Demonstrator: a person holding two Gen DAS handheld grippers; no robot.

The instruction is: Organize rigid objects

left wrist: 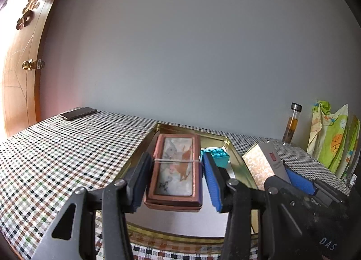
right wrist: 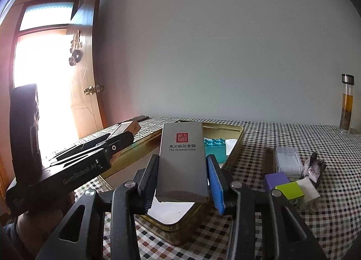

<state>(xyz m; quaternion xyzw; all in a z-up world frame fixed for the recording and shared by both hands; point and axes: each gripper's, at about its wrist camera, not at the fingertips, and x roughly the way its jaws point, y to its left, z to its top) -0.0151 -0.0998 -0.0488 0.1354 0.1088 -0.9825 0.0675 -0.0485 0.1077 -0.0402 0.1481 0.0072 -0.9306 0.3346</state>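
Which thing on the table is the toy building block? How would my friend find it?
Find the big gold tray on the checked tablecloth. Inside it, near its far right corner, sits the teal block, behind the grey box the right gripper holds. Only it has round studs on top.

Glossy brass-toned metal tray (right wrist: 234, 145); matt checked cloth (left wrist: 67, 158).

Brown picture box (left wrist: 177, 168) with rubber band and grey Oriental Club box (right wrist: 182, 161), both held above gold tray (right wrist: 237, 145), teal brick (right wrist: 214, 148) lying inside
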